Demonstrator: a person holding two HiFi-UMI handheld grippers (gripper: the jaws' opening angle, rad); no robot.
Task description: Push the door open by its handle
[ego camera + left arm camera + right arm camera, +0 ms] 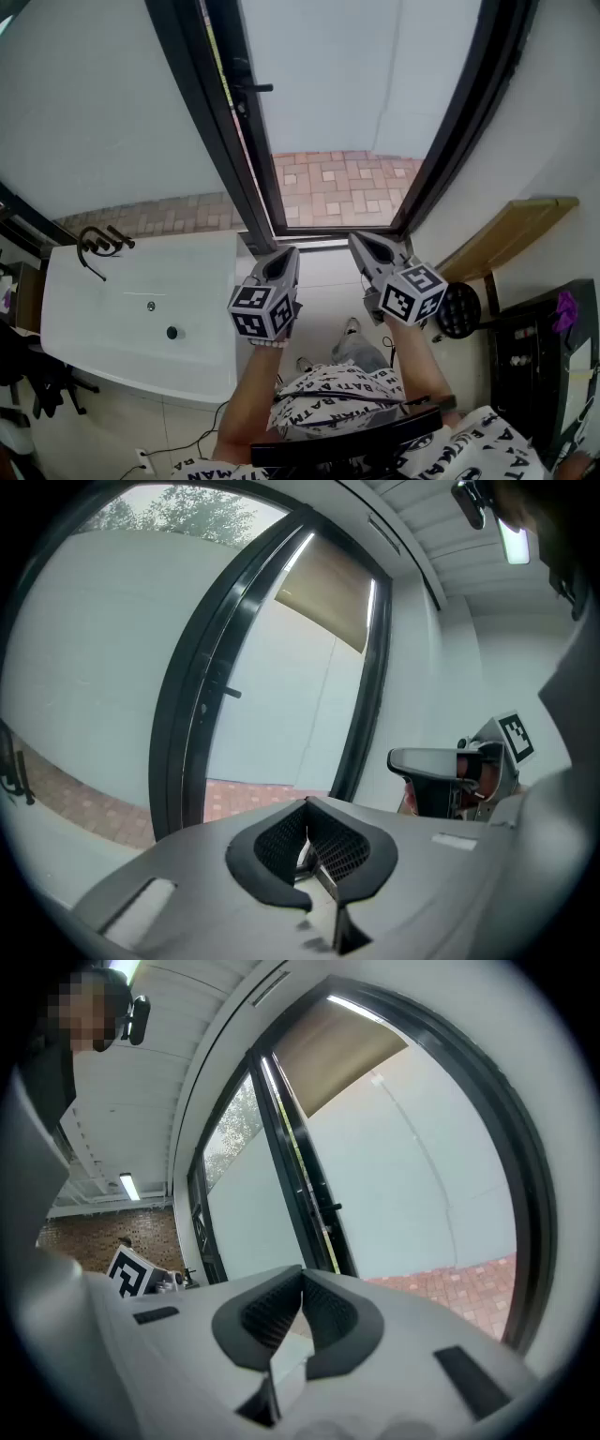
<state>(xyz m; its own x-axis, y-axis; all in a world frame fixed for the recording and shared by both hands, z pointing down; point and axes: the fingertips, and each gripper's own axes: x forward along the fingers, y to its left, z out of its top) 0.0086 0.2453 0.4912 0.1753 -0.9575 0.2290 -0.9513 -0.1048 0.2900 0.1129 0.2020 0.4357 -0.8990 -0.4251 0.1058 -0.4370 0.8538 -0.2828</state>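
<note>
Black door frame is cut off above handle.

The door is a tall glazed leaf with a dark, narrow frame, standing open at the left side of the doorway and seen almost edge-on, with a pale yellowish strip running along its edge. Its handle is a short dark lever, fixed high on the frame's upright. It juts out level into the opening, where brick paving and a pale wall show, and nothing touches it.
</note>
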